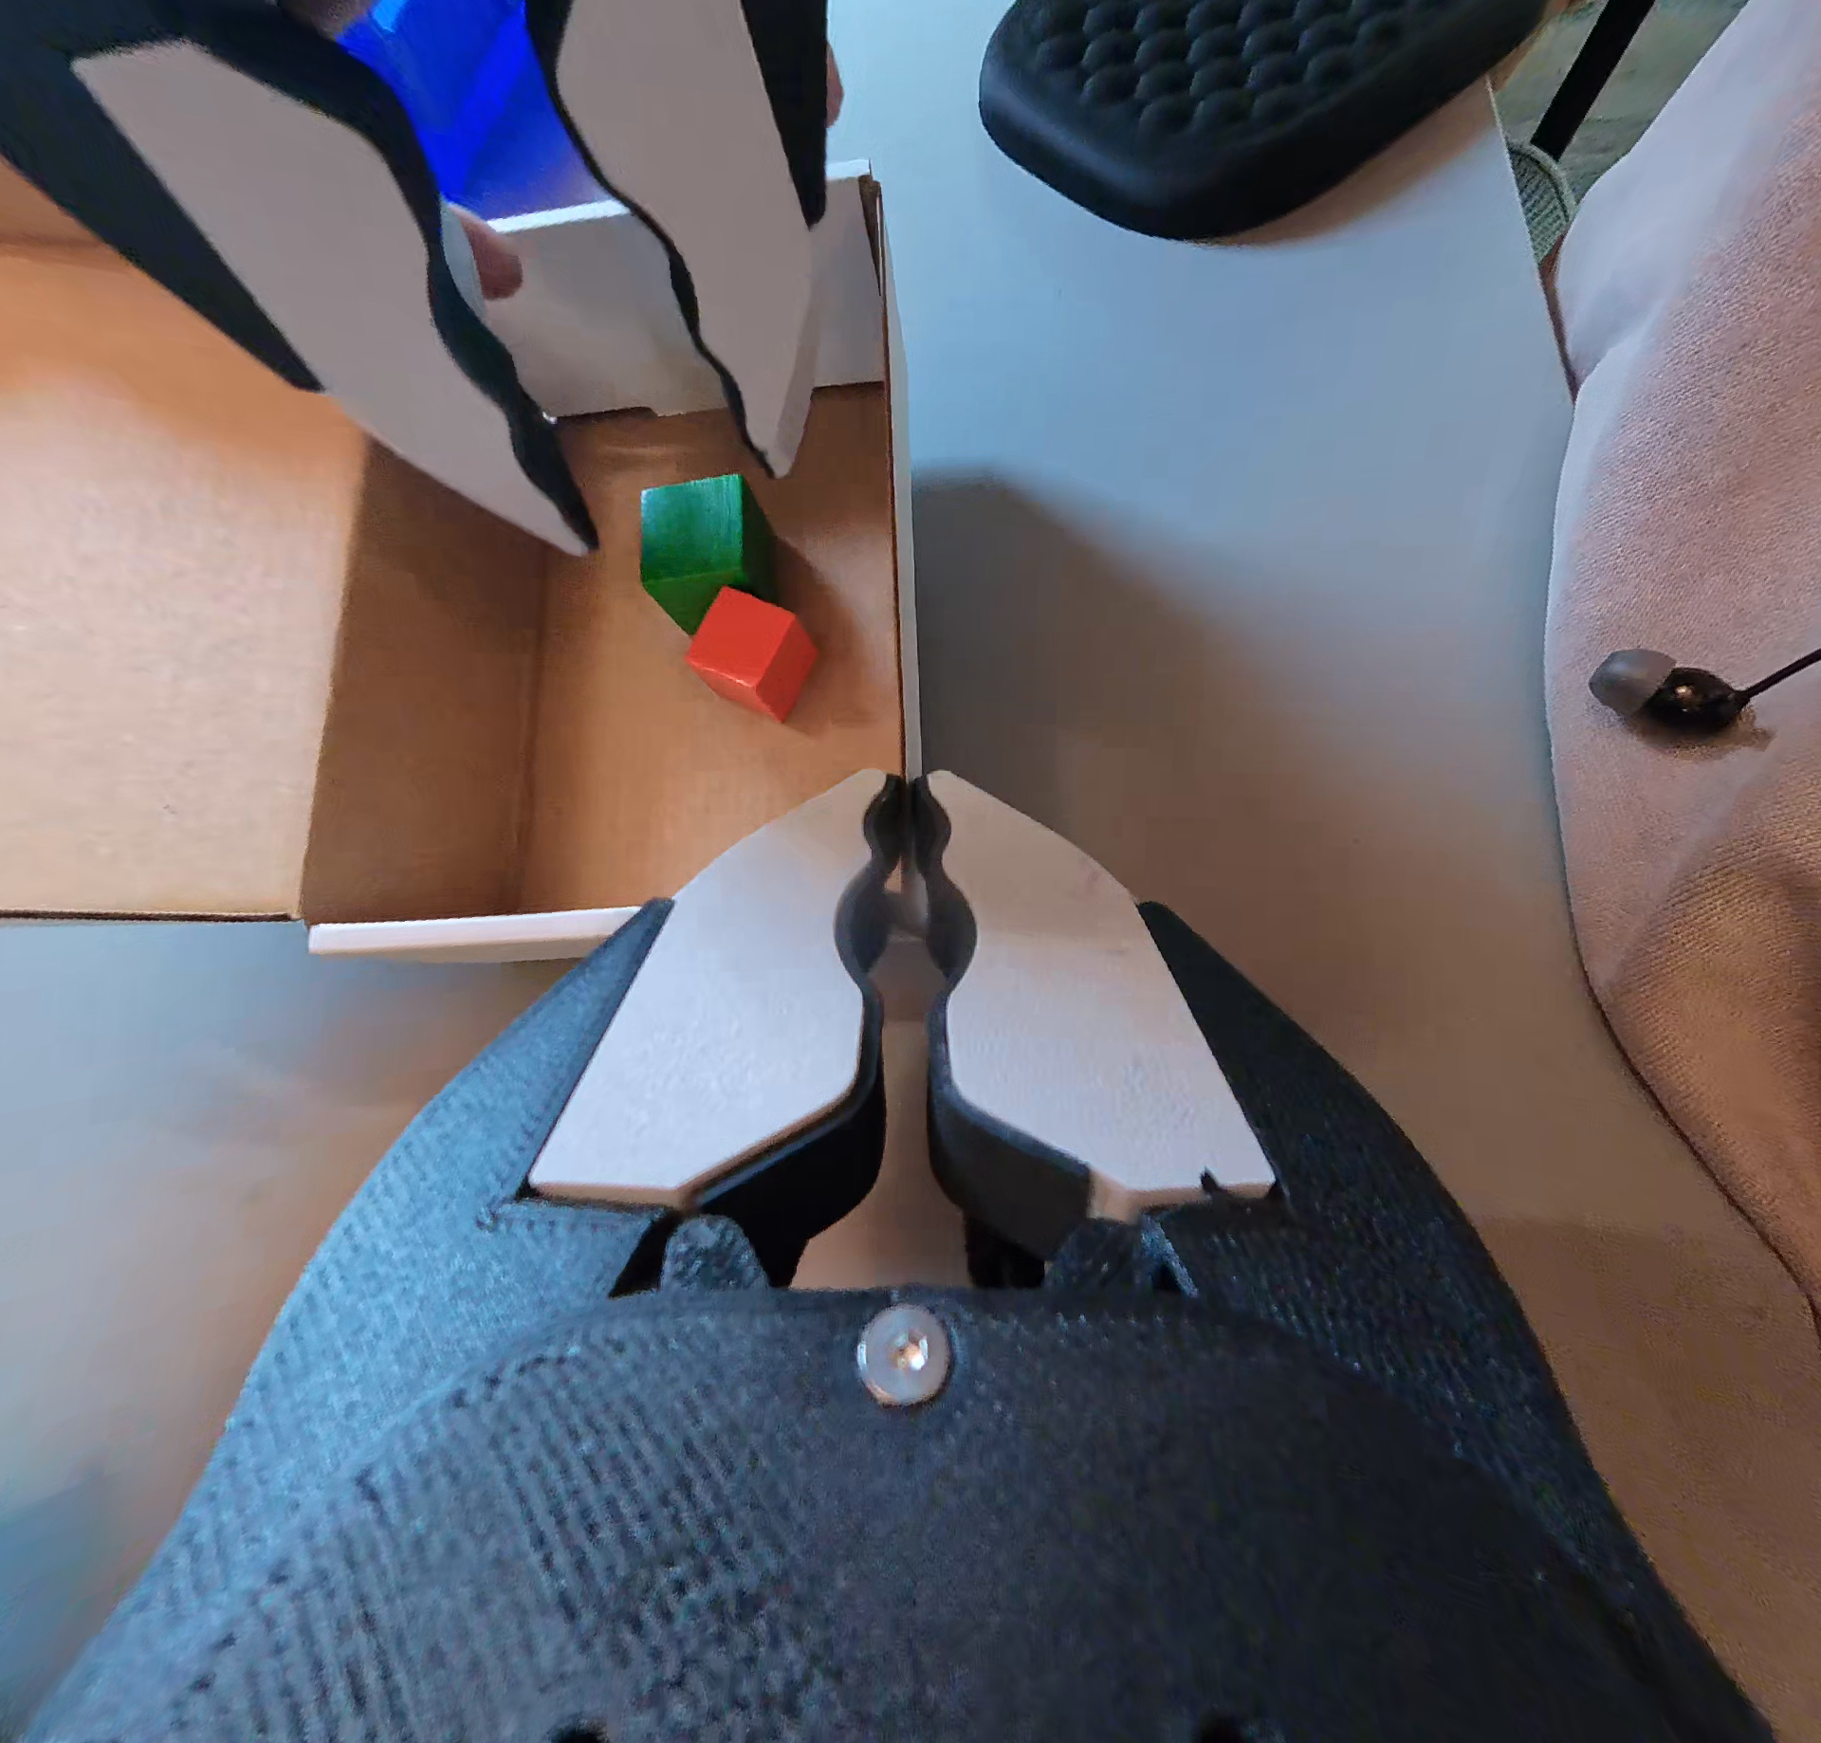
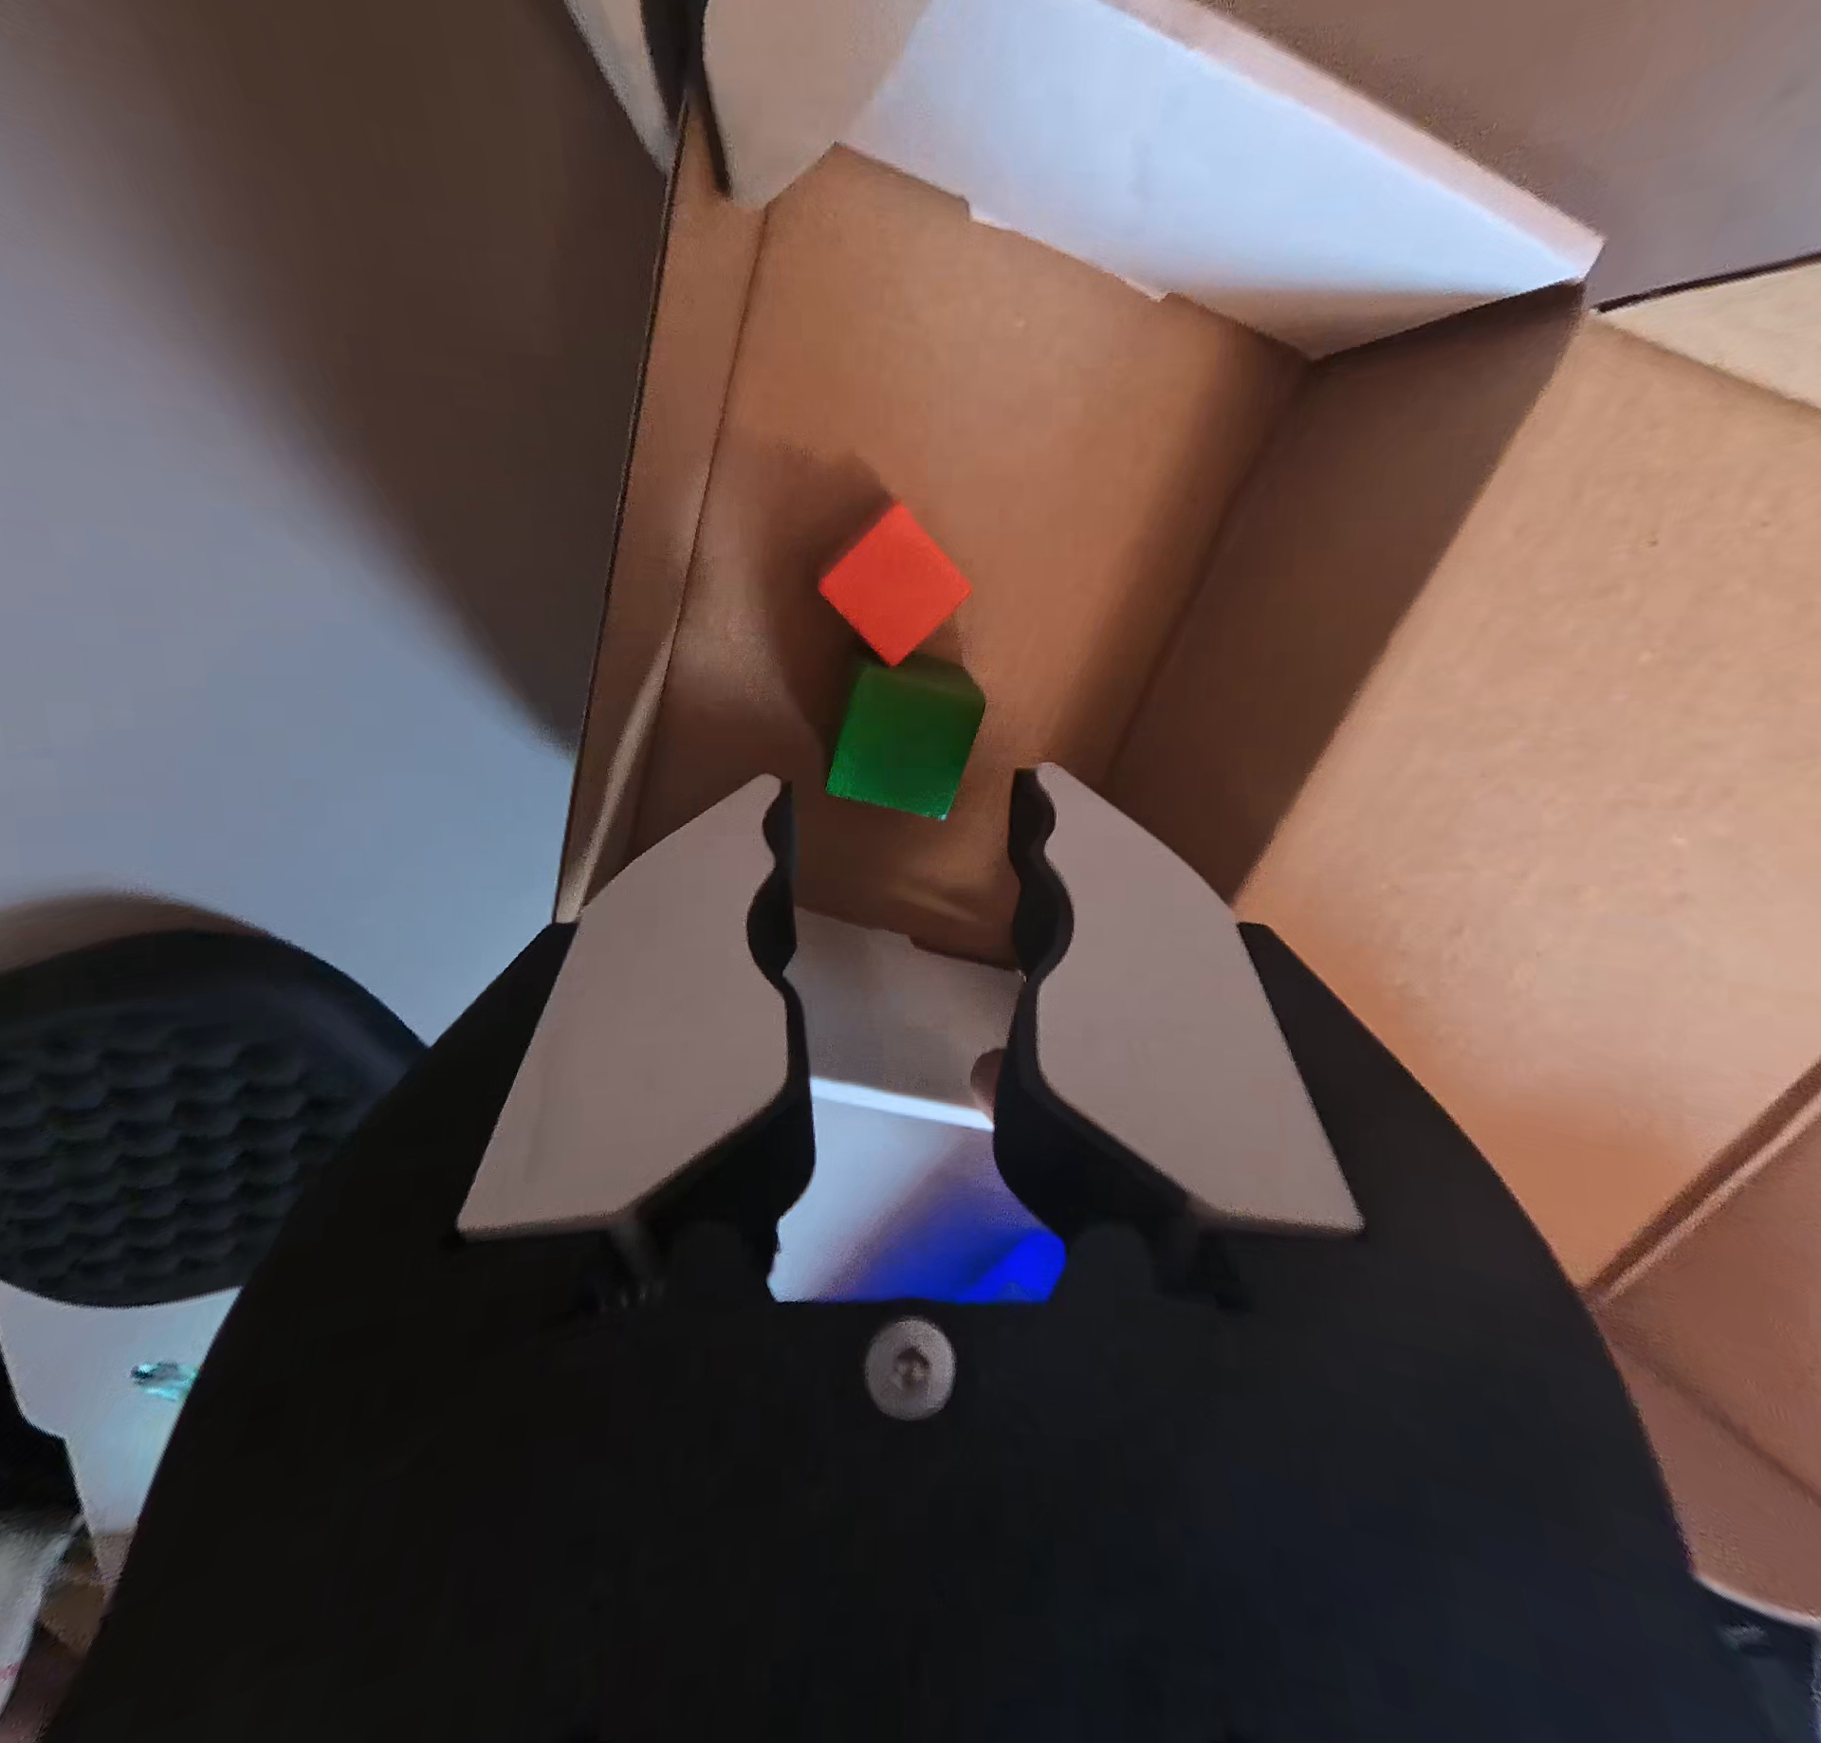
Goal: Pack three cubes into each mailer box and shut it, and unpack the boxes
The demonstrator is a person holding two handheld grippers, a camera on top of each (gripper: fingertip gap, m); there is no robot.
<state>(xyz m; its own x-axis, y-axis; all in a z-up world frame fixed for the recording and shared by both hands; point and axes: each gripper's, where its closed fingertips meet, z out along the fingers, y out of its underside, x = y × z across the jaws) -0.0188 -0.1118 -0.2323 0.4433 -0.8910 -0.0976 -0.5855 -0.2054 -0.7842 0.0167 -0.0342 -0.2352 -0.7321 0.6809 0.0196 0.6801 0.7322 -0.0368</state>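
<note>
The left gripper [image 1: 908, 789] sat nearest the lens, its jaws clamped on the upright side wall [image 1: 902, 513] of the open mailer box [image 1: 434, 710]. Inside the box, a green cube [image 1: 702, 538] and a red cube [image 1: 754, 649] lay touching each other on the cardboard floor, near that wall. The right gripper [image 2: 899, 789] hung over the box with its jaws spread and nothing between them, just above the green cube [image 2: 905, 742]. A blue cube [image 2: 1020, 1270] showed partly behind the right gripper, outside the box. A black padded armrest [image 1: 1261, 60] stood beyond the white table [image 1: 1182, 474].
</note>
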